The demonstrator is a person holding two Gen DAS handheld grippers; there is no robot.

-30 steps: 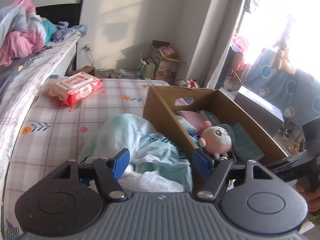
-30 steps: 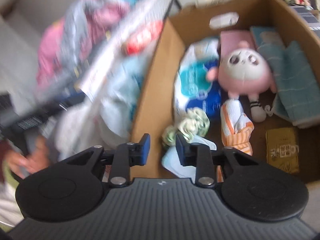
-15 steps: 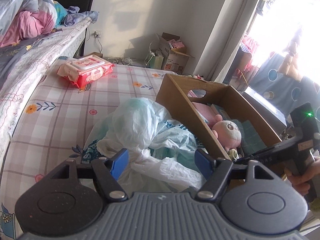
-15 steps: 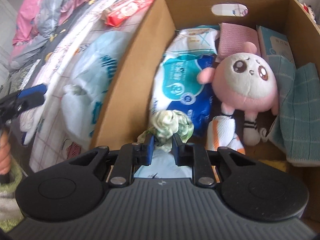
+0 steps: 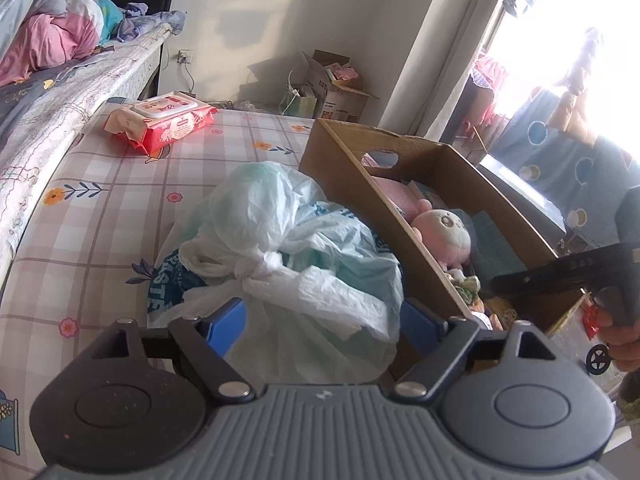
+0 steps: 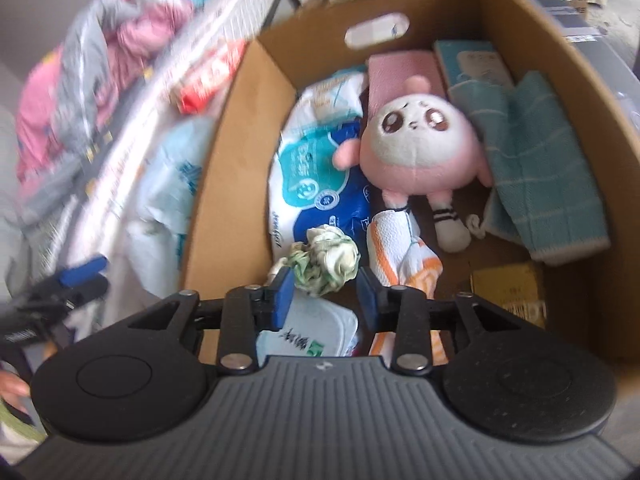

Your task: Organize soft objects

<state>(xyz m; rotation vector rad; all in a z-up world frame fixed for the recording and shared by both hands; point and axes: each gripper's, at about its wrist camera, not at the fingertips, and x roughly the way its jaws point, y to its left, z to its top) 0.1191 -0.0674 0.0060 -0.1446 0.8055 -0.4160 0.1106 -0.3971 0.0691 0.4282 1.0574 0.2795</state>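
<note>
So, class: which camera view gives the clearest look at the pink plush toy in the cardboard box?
The right wrist view: the pink plush toy lies fully visible, face and legs showing. In the left wrist view only its head shows above the cardboard box wall.

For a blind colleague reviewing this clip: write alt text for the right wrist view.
The right gripper, jaws just opened, hovers over a crumpled green-and-white cloth lying in an open cardboard box. The box also holds a pink plush toy, a blue-and-white soft pack, a teal towel and an orange-striped cloth.
</note>
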